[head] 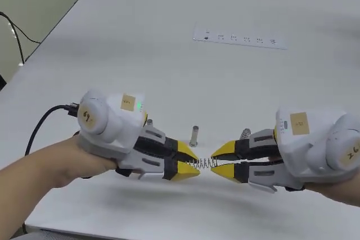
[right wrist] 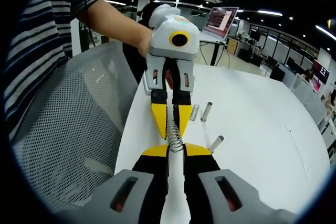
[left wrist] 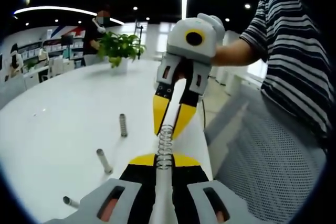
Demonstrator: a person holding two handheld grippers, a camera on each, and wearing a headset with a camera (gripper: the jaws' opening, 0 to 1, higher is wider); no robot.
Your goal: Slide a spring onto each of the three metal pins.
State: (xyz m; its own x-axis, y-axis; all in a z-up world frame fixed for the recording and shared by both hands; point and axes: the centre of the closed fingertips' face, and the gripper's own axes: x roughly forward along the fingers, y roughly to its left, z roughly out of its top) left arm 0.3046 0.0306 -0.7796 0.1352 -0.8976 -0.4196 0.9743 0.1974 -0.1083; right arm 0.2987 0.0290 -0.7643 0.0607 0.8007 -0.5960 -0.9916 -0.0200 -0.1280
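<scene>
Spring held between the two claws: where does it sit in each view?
Head view: the spring lies horizontal, low centre.
Left gripper view: spring stands near-vertical, just below centre.
Right gripper view: spring is slightly tilted, just below centre.
Shared landmark: the white table.
</scene>
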